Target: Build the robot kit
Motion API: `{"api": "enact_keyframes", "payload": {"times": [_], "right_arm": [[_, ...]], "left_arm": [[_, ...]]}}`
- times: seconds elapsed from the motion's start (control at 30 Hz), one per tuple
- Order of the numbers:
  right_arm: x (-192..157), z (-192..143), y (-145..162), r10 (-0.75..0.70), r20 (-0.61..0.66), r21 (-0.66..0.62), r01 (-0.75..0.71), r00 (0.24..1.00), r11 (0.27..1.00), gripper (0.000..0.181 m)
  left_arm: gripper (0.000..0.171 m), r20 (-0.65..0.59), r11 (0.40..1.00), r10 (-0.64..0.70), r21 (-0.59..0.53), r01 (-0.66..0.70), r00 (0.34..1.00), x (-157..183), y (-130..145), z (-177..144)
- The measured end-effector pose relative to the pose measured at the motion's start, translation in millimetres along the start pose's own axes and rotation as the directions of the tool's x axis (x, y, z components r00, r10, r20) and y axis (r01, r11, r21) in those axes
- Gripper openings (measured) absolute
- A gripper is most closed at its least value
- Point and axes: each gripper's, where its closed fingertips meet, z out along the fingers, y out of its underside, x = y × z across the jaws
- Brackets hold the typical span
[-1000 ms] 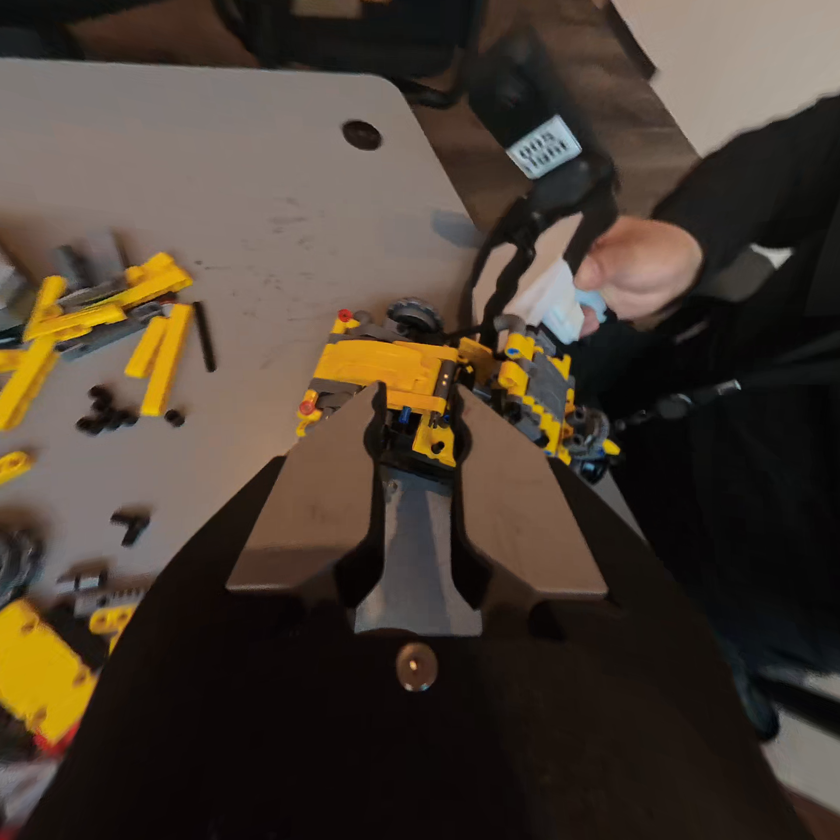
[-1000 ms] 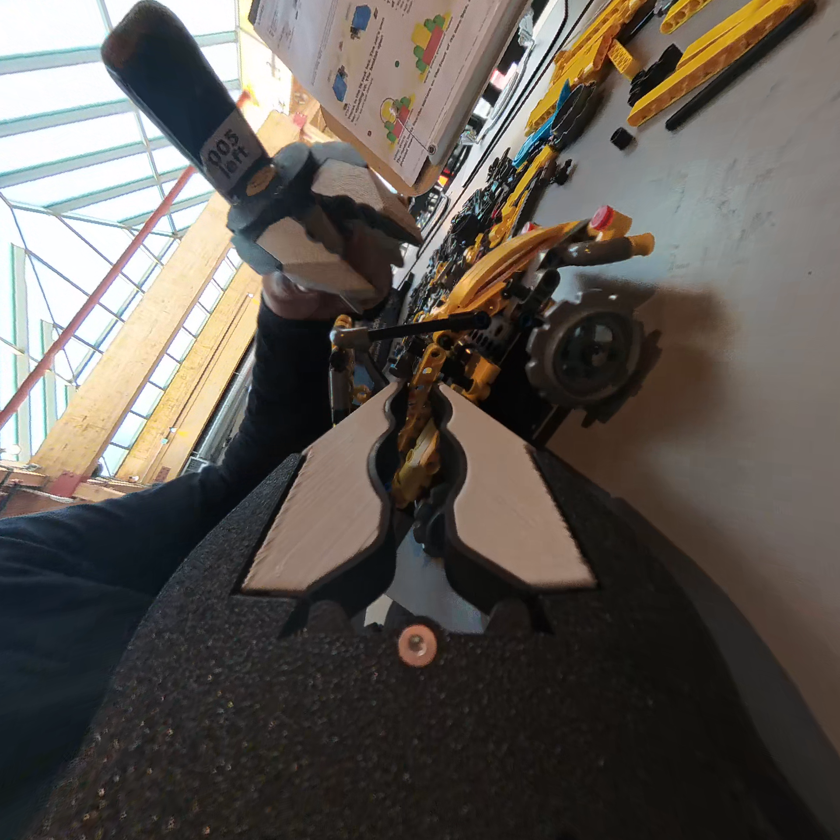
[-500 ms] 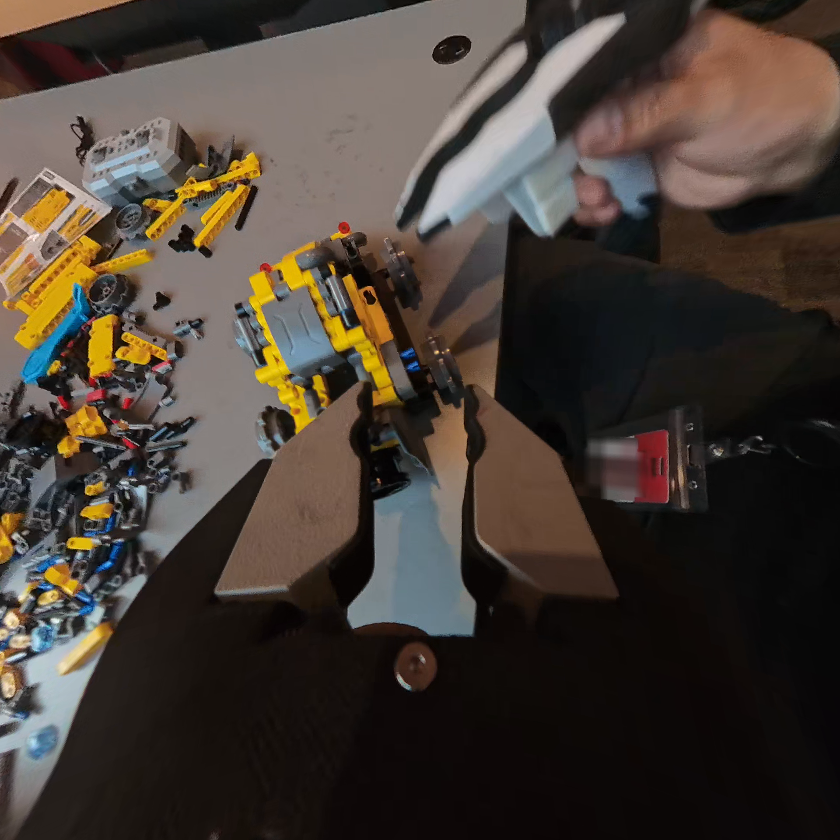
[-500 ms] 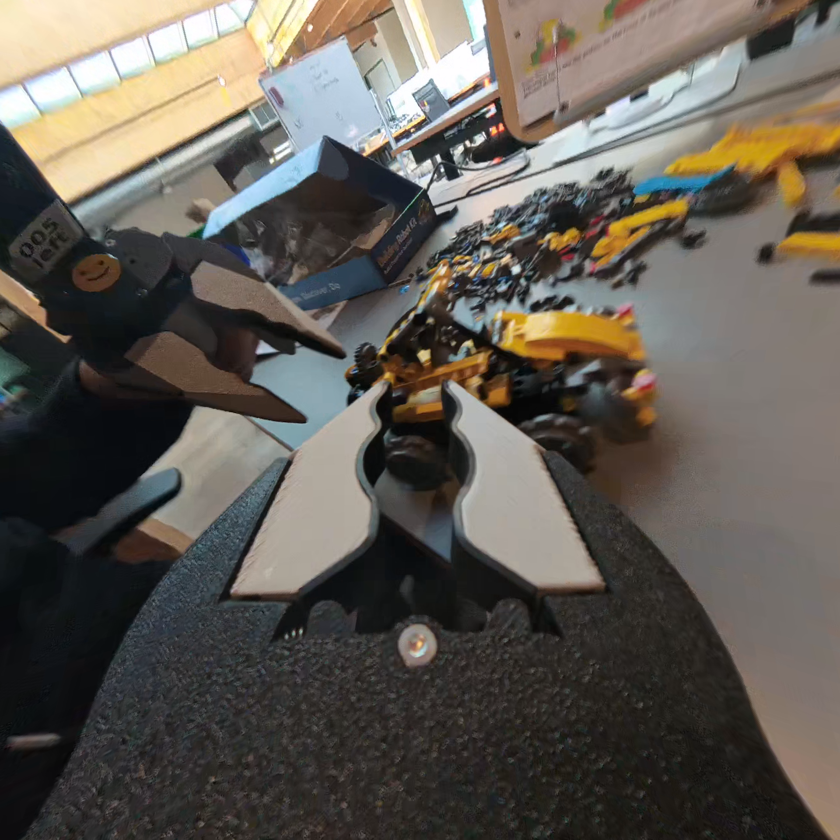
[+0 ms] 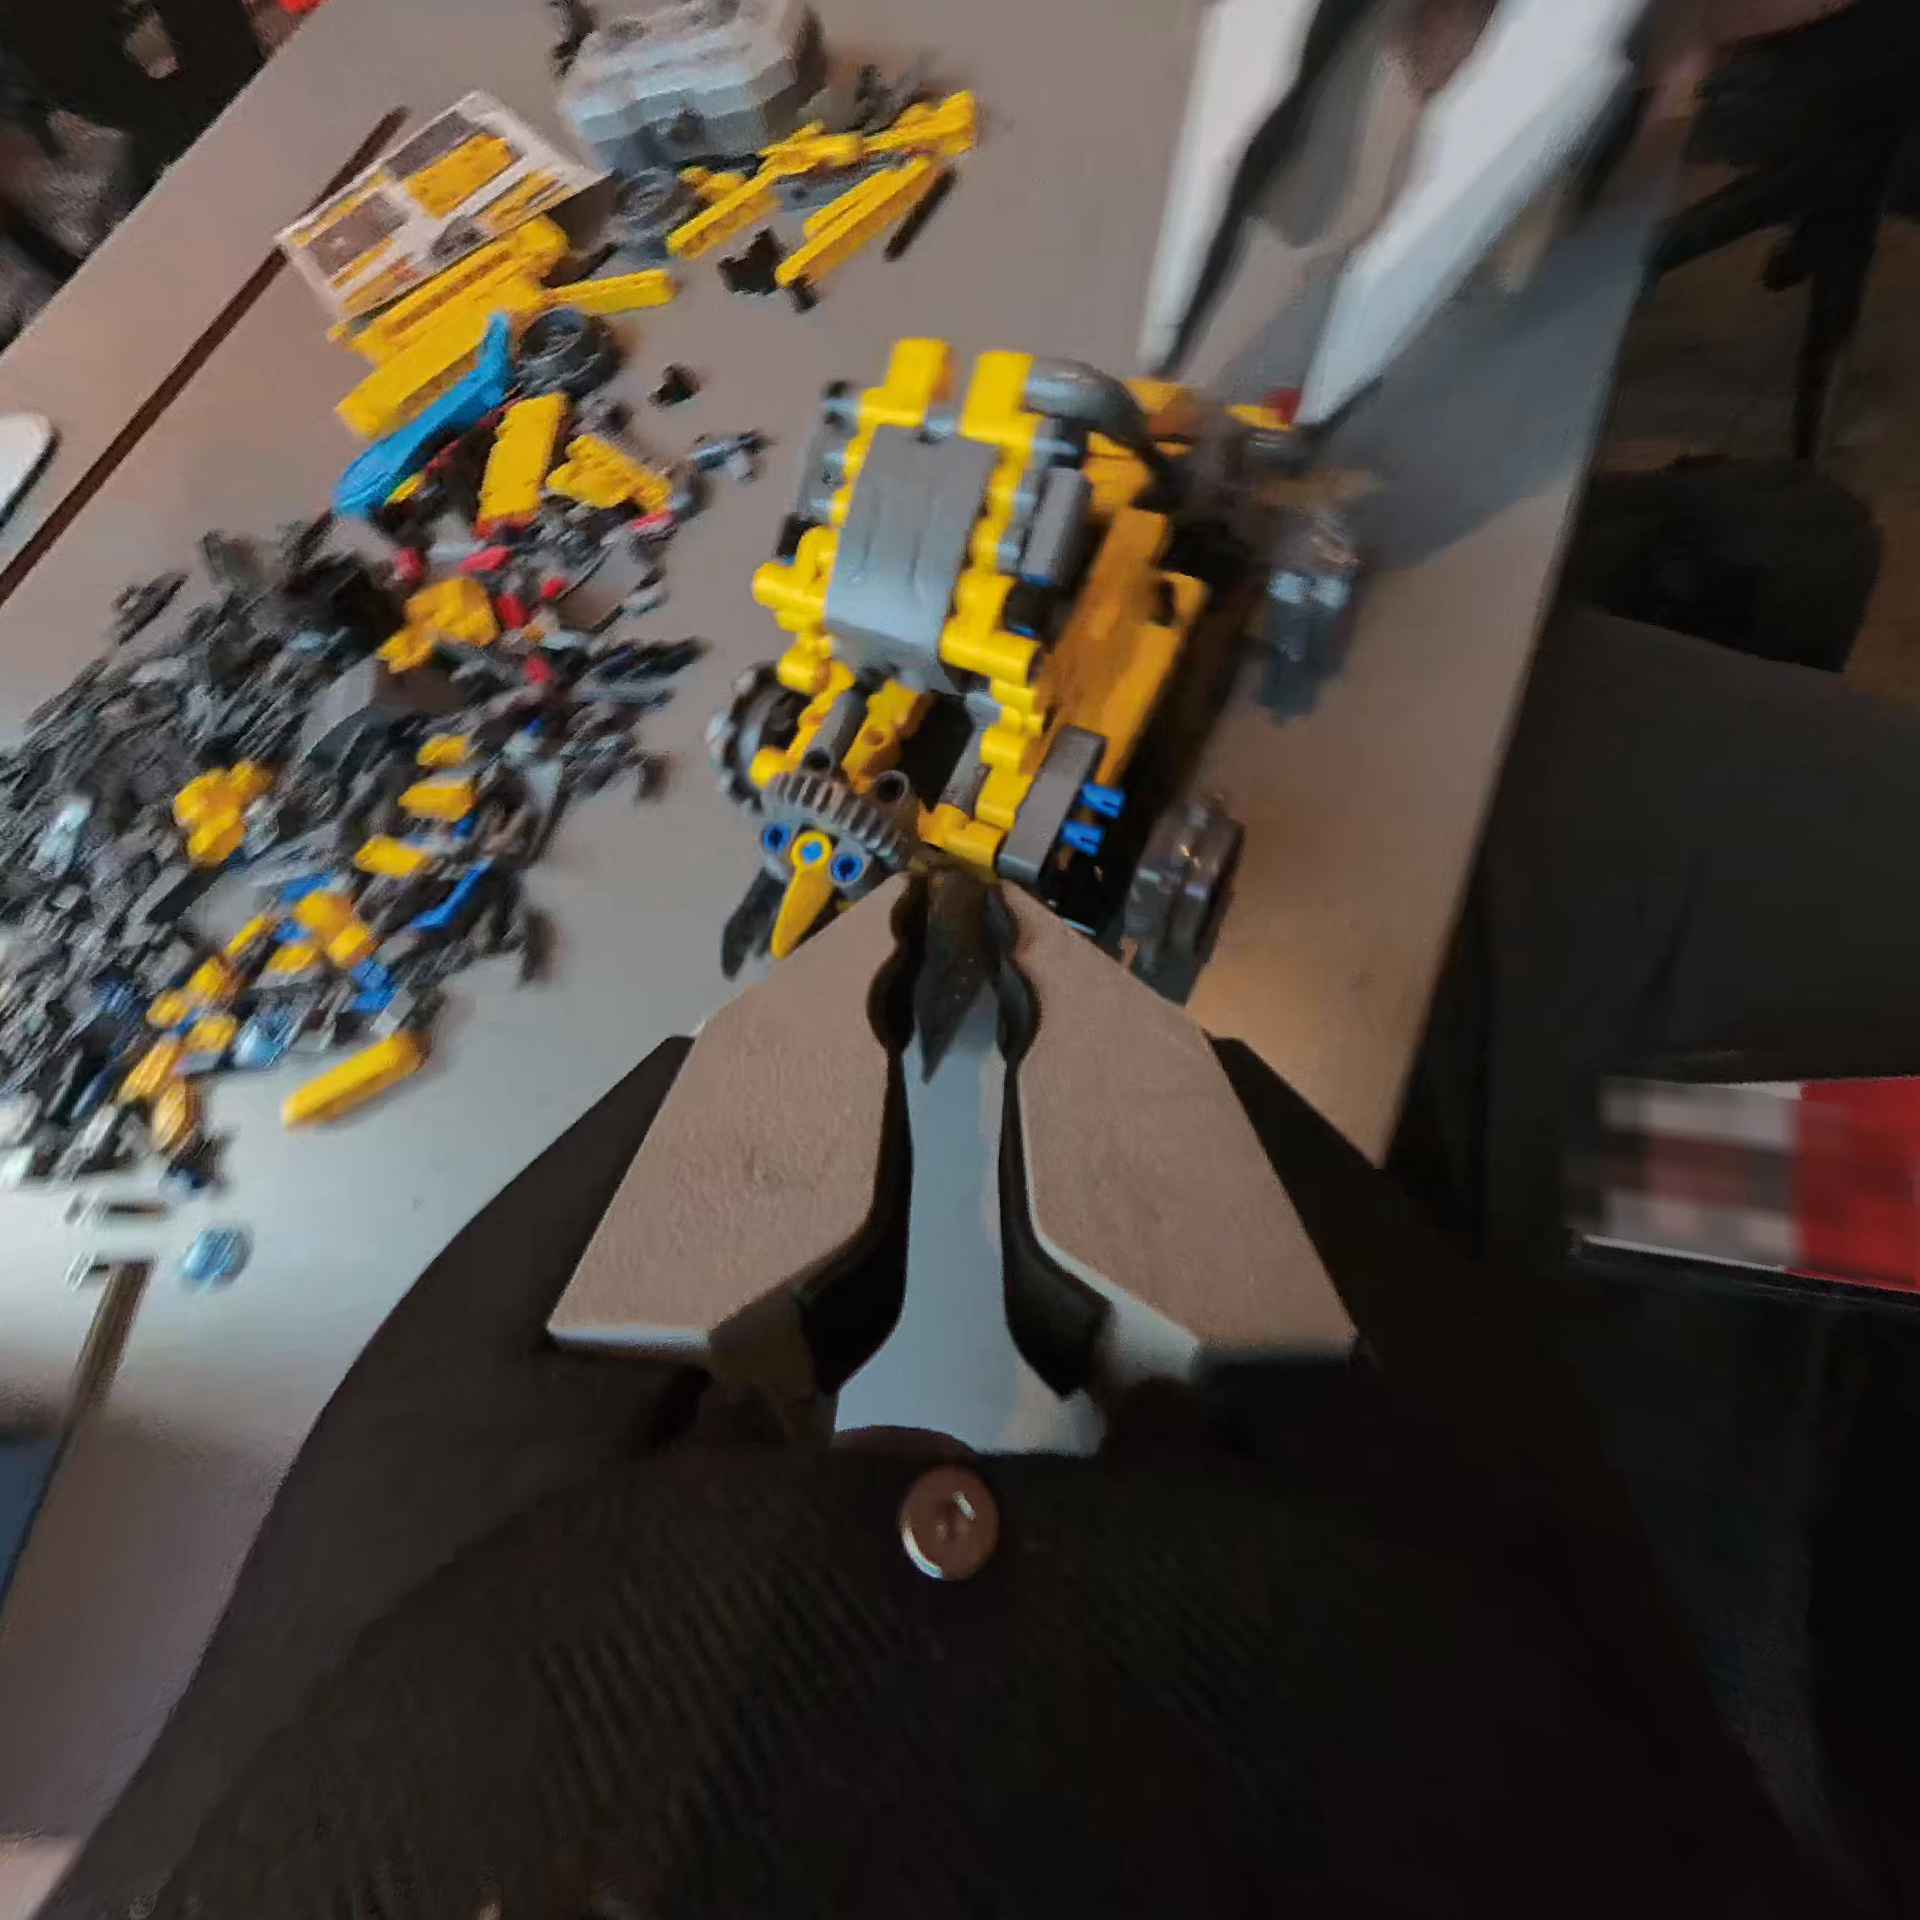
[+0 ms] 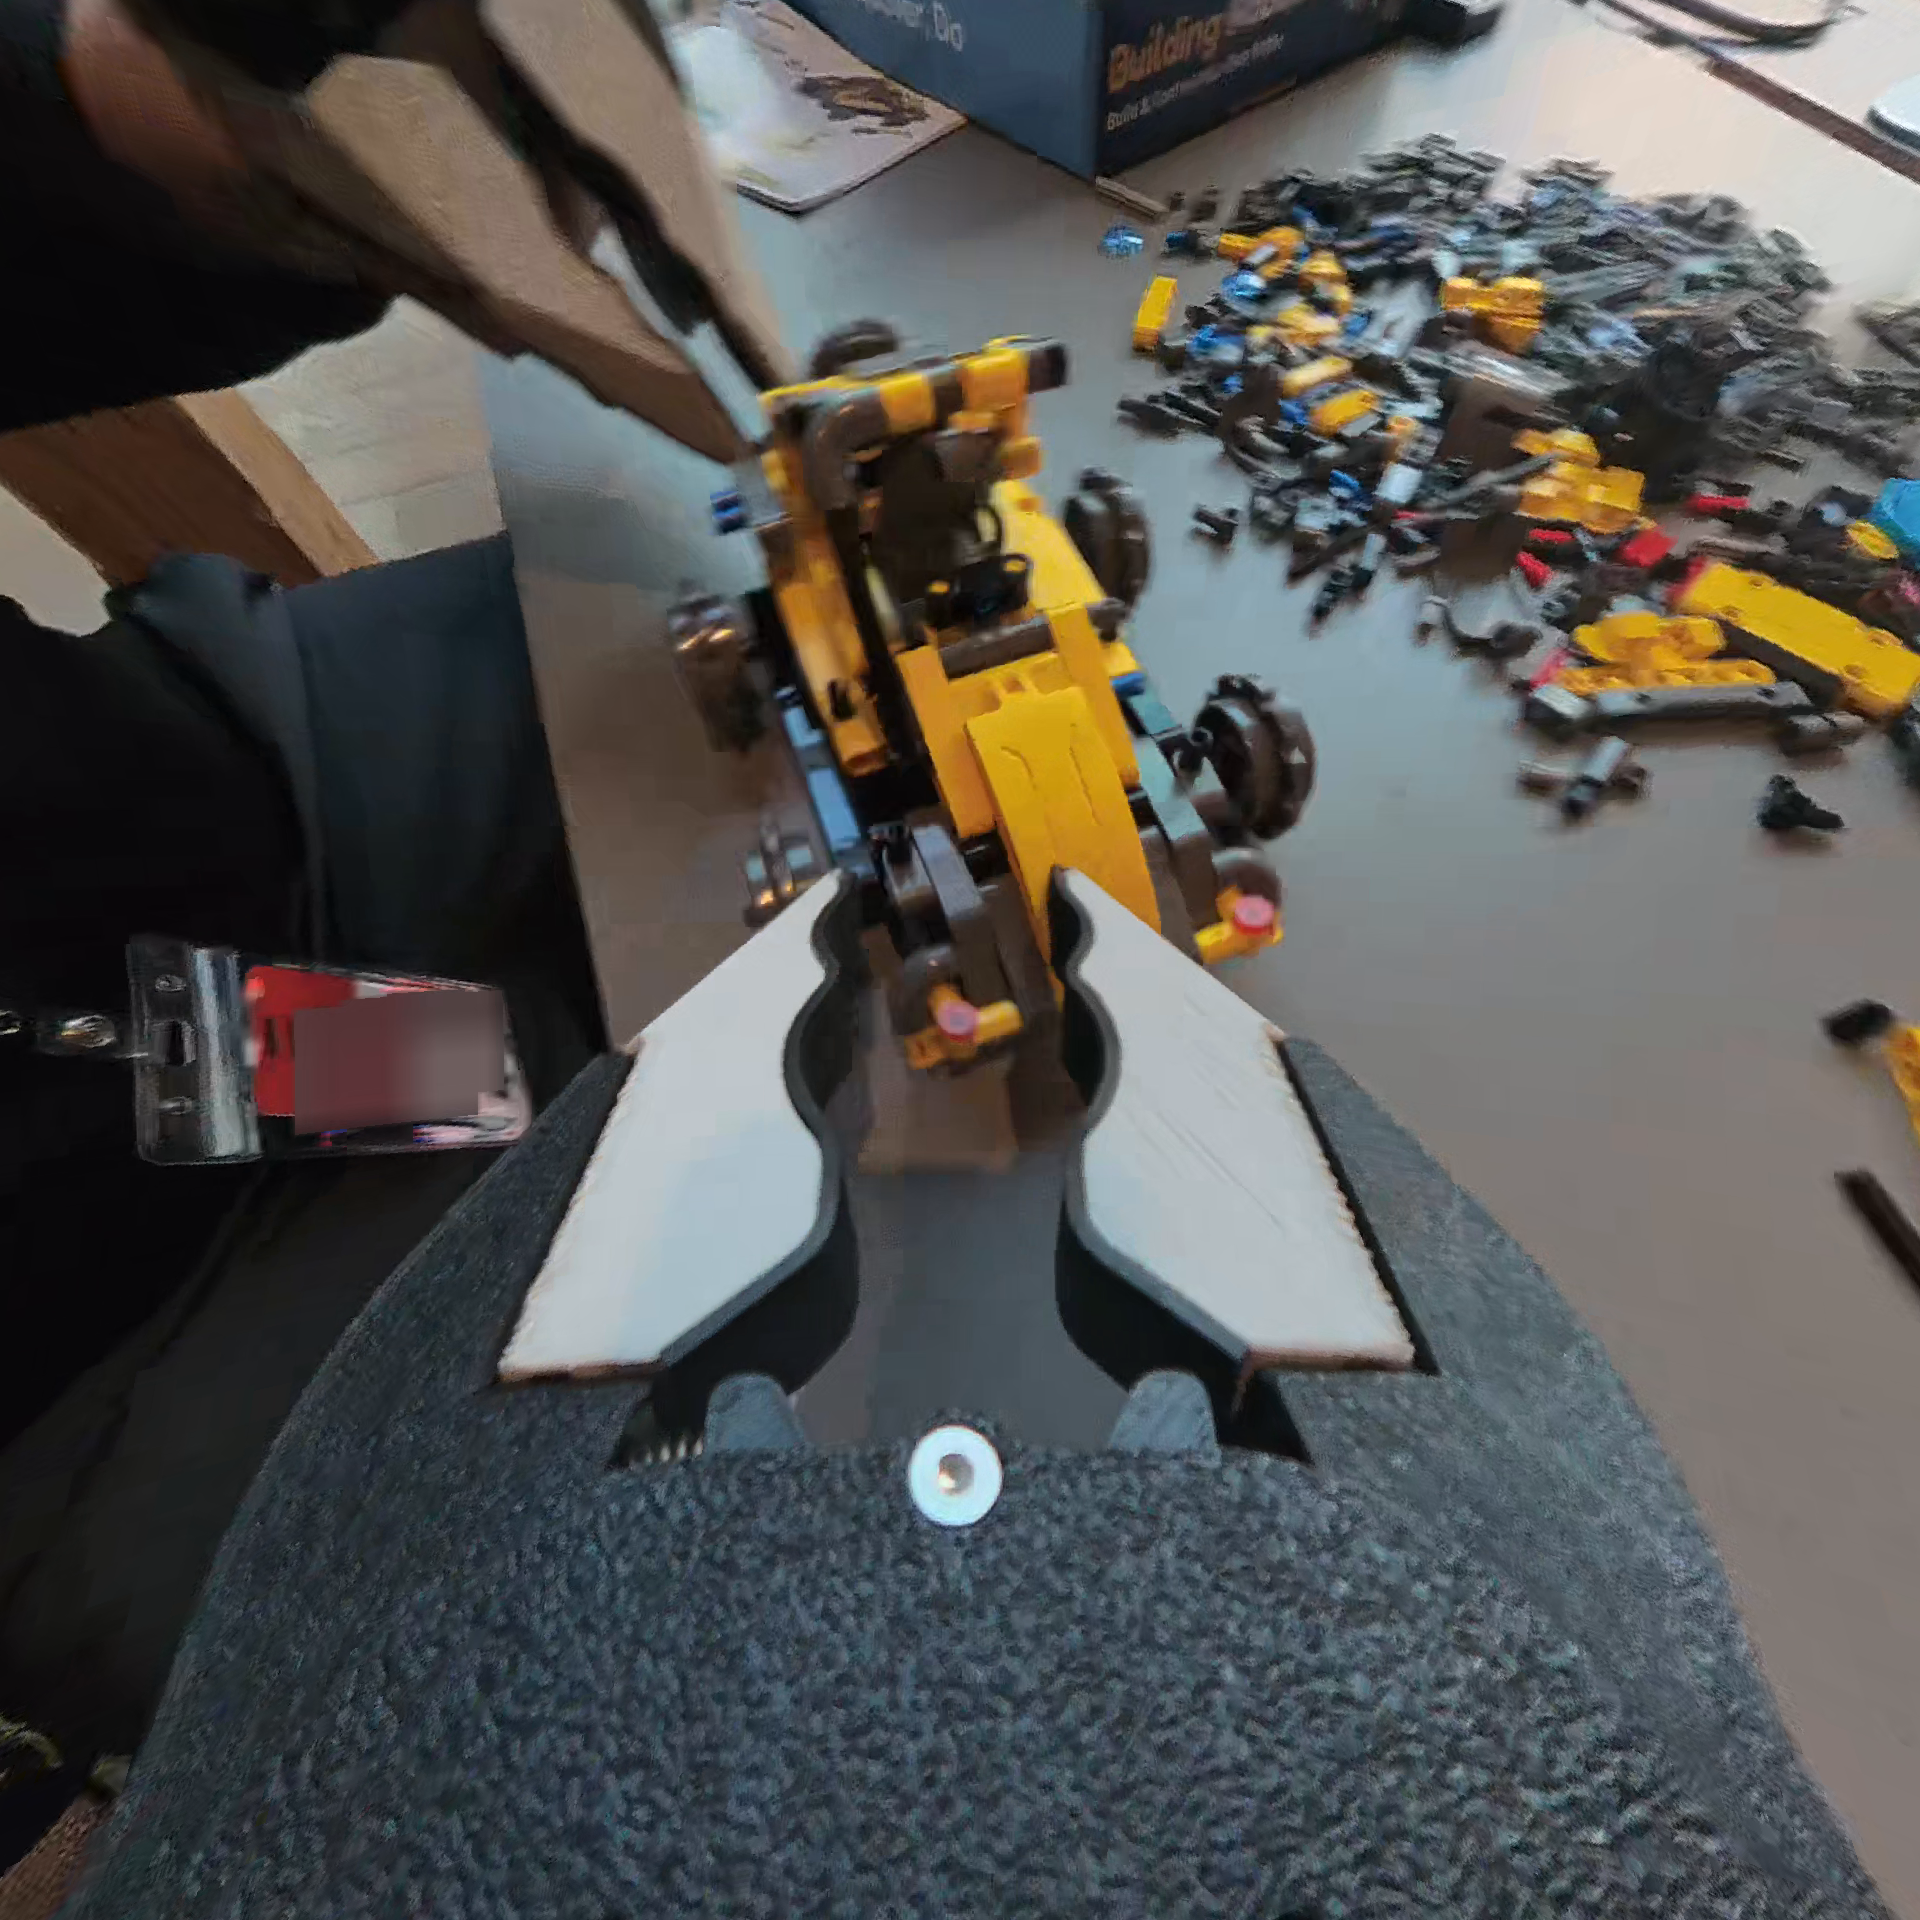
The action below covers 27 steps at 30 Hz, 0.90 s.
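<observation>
Right gripper (image 6: 951,894) open around the front of a yellow toy vehicle (image 6: 966,665), left gripper (image 6: 727,416) at its rear, loose parts (image 6: 1538,416) on grey table (image 6: 1507,1039).

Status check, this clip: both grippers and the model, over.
Left gripper nearly shut at yellow brick vehicle rear, grip unclear. Right gripper open around its front. Loose parts pile alongside.

Each camera sits just behind its own fingers, tilted down at the grey table (image 5: 1039,260). The left wrist view looks close along the left gripper (image 5: 951,899) at one end of the yellow brick vehicle (image 5: 997,623). The right wrist view faces its opposite end over the right gripper (image 6: 951,883). Both views share that vehicle and the loose-parts heap (image 6: 1507,364).
</observation>
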Motion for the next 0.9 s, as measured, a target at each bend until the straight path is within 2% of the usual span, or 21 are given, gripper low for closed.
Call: {"api": "enact_keyframes", "payload": {"times": [0.07,0.1,0.13,0.17,0.2,0.27,0.33,0.37,0.47,0.53,0.67,0.73,0.77,0.83,0.9], "right_arm": [[-26,16,-5,-0.052,0.021,-0.018,0.052,0.998,0.998,0.033],[-32,22,-8,-0.093,-0.001,-0.032,0.093,0.996,0.995,0.033],[-32,26,-13,-0.114,-0.032,-0.028,0.113,0.993,0.993,0.032],[-34,27,-21,-0.095,-0.03,-0.003,0.095,0.995,0.995,0.032],[-36,28,-32,-0.048,-0.007,0.031,0.048,0.999,0.998,0.034],[-32,28,-51,0.024,0.001,0.077,-0.024,1.0,0.997,0.044],[-27,37,-56,0.018,-0.013,0.038,-0.017,1.0,0.999,0.047],[-24,43,-56,0.007,-0.026,0.01,-0.007,1.0,1.0,0.047],[-25,58,-54,0.006,-0.019,-0.04,-0.007,1.0,0.999,0.043],[-21,62,-48,0.021,-0.032,-0.079,-0.024,0.999,0.997,0.044],[-18,60,-47,0.056,-0.013,-0.101,-0.057,0.998,0.993,0.048],[-15,55,-48,0.051,0.001,-0.093,-0.051,0.999,0.994,0.033],[-12,53,-50,0.055,0.006,-0.082,-0.054,0.998,0.995,0.027],[-14,54,-52,0.078,0.047,-0.071,-0.074,0.996,0.995,0.033],[-13,60,-48,0.064,0.055,-0.108,-0.058,0.996,0.992,0.035]], "left_arm": [[0.02,0.082,0.997,-0.067,-0.034,0.07,0.994,-29,21,-12],[0.031,0.083,0.996,-0.087,-0.026,0.089,0.993,-36,26,-20],[0.031,0.072,0.996,-0.093,0.01,0.093,0.993,-38,26,-28],[0.025,0.068,0.996,-0.085,0.045,0.082,0.994,-40,25,-37],[0.027,0.077,0.996,-0.075,0.063,0.07,0.994,-43,25,-45],[0.033,0.067,0.996,-0.039,0.078,0.034,0.997,-39,21,-55],[0.027,0.033,0.992,0.065,0.102,-0.068,0.997,-22,13,-52],[0.025,0.054,0.985,0.132,0.1,-0.137,0.99,-16,10,-46],[0.022,0.141,0.931,0.343,0.081,-0.356,0.929,-5,0,-24],[0.02,0.169,0.891,0.434,0.066,-0.45,0.885,0,-7,-12],[0.014,0.166,0.825,0.557,0.0,-0.565,0.814,5,-12,5],[0.007,0.17,0.778,0.624,-0.048,-0.626,0.763,4,-11,7],[0.009,0.183,0.752,0.656,-0.073,-0.655,0.733,2,-11,7],[0.009,0.191,0.696,0.716,-0.124,-0.707,0.672,-1,-8,7],[0.013,0.192,0.676,0.736,-0.149,-0.722,0.649,-1,-5,9]]}}
